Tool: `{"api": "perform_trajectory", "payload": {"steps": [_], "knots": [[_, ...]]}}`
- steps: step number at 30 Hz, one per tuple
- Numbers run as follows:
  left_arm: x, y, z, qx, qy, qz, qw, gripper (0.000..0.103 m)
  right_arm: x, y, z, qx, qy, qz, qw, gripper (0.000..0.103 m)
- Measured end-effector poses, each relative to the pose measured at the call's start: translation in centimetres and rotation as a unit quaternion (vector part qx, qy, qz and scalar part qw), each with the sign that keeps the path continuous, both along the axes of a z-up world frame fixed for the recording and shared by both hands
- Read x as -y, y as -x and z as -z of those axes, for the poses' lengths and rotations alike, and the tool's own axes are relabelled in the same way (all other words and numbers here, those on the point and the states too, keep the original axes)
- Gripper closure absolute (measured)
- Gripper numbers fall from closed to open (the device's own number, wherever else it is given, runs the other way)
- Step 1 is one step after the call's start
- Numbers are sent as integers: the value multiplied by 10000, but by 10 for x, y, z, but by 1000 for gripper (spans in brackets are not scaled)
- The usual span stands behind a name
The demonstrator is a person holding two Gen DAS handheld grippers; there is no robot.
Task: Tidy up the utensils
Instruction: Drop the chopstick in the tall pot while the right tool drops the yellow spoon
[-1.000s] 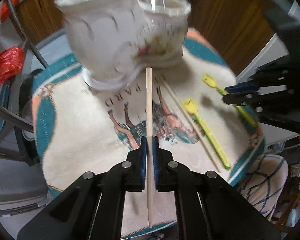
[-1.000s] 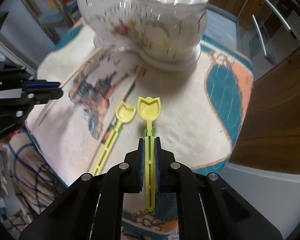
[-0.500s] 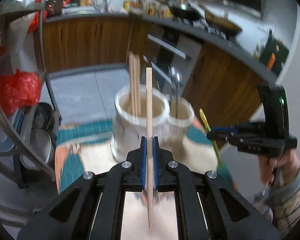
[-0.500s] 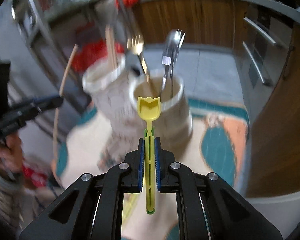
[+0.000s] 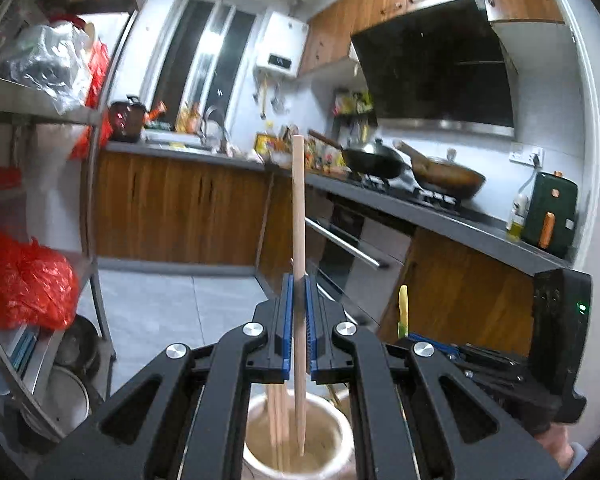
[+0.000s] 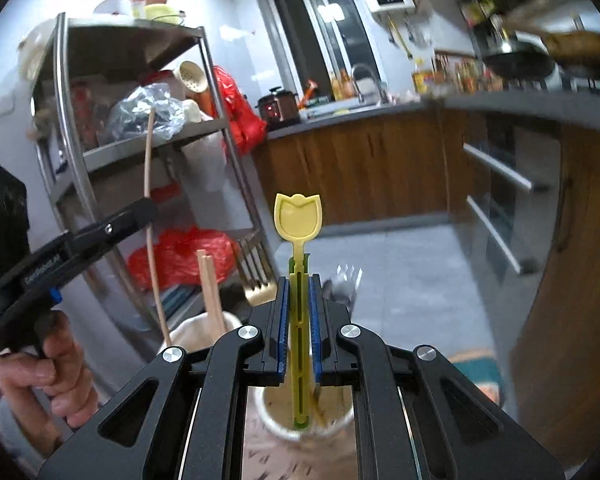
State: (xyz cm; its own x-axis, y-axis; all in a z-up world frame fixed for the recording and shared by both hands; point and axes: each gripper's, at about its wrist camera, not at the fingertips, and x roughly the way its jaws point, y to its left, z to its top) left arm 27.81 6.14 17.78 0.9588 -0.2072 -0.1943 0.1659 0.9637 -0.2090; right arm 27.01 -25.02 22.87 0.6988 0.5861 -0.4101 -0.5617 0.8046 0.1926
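Observation:
My left gripper [image 5: 299, 280] is shut on a wooden chopstick [image 5: 298, 200] that stands upright. Its lower tip hangs inside the mouth of a white ceramic holder [image 5: 342, 434], beside other chopsticks [image 5: 278, 420]. My right gripper [image 6: 299, 280] is shut on a yellow tulip-shaped spoon [image 6: 297, 216] with a green handle, whose lower end dips into the second white holder [image 6: 270, 414]. A gold fork [image 6: 260, 292] and a silver fork [image 6: 346, 280] stick up from there. In the right wrist view the left gripper [image 6: 146, 206] shows at the left, above the chopstick holder [image 6: 180, 332].
A metal shelf rack [image 5: 94, 184] with red bags [image 5: 24, 284] stands at the left. Wooden cabinets [image 5: 172, 216] and a counter with pans [image 5: 376, 162] run along the back. A hand [image 6: 48, 376] grips the left tool's handle.
Both grippers have risen from the patterned table mat and tipped up towards level. The chopstick and the spoon went up with them and now stand upright over the holders.

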Motion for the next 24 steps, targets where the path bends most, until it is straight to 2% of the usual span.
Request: {"api": "perform_trajectory", "payload": {"steps": [3, 8, 13, 19, 24], "knots": [[-2, 0, 12, 195, 163, -31, 9997, 97, -4, -2, 3, 246, 38, 18, 9997, 93], [-5, 3, 34, 214, 275, -240, 9991, 97, -4, -1, 15, 365, 65, 10, 9993, 93], [-4, 6, 55, -32, 192, -270, 9994, 97, -9, 8, 31, 297, 365, -59, 9989, 93], [-6, 11, 62, -288, 161, -286, 9990, 97, -8, 15, 42, 161, 481, -46, 9987, 93], [1, 15, 65, -515, -118, -268, 9982, 97, -9, 18, 44, 90, 581, -6, 9983, 93]]}}
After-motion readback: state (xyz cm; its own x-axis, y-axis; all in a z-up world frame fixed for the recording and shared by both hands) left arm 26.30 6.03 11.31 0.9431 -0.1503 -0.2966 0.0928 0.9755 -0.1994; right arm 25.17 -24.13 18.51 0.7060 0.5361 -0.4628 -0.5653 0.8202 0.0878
